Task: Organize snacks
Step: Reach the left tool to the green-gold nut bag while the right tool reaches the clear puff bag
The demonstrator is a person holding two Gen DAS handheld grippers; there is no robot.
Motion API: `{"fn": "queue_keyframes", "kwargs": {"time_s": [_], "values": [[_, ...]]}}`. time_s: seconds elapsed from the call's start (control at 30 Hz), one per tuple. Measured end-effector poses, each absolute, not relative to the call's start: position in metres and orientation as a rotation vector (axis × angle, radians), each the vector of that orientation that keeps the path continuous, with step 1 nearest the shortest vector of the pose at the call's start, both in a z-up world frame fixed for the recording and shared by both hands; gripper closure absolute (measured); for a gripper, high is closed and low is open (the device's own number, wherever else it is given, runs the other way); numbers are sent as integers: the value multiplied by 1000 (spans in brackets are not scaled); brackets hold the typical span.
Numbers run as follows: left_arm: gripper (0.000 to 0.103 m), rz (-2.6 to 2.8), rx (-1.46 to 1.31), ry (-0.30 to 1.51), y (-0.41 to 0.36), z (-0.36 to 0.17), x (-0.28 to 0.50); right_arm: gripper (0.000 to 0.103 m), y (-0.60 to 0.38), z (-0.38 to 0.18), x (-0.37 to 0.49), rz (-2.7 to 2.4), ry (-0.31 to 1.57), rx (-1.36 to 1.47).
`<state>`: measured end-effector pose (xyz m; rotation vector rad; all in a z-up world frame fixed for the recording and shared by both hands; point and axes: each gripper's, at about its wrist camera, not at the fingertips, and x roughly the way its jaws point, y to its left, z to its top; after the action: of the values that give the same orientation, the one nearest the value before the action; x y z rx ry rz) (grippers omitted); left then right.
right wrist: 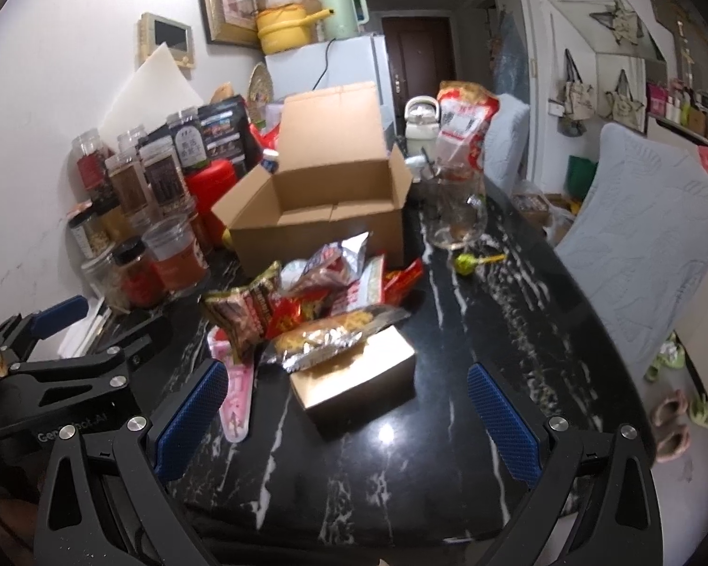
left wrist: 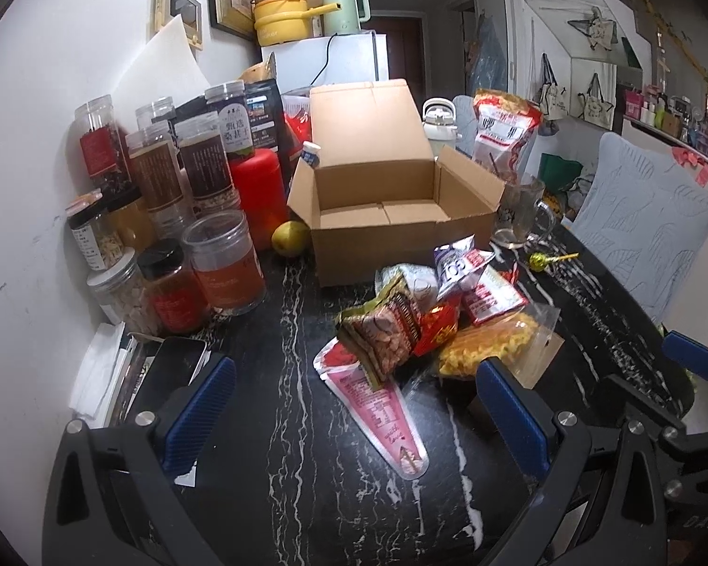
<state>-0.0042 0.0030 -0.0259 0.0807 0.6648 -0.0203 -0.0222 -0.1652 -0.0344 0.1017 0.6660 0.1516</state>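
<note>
Right wrist view: our right gripper (right wrist: 349,405), jaws apart & empty, frames small box (right wrist: 354,379) at center; left gripper (left wrist: 354,405) also wide apart, pile (left wrist: 429,325) ahead.

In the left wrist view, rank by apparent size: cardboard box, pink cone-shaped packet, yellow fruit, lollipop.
1. cardboard box
2. pink cone-shaped packet, though nearness inflates it
3. yellow fruit
4. lollipop
</note>
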Motion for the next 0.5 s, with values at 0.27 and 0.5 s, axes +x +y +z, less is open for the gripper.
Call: {"fn": "queue_keyframes", "kwargs": {"time_s": [0.27,0.5], "values": [[0,3,92,704,13,-51,-1,0,-155,-63,-11,167,710,96],[0,26,86,727,21,-72,3,0,-147,-85,-6,170,722,85]]}}
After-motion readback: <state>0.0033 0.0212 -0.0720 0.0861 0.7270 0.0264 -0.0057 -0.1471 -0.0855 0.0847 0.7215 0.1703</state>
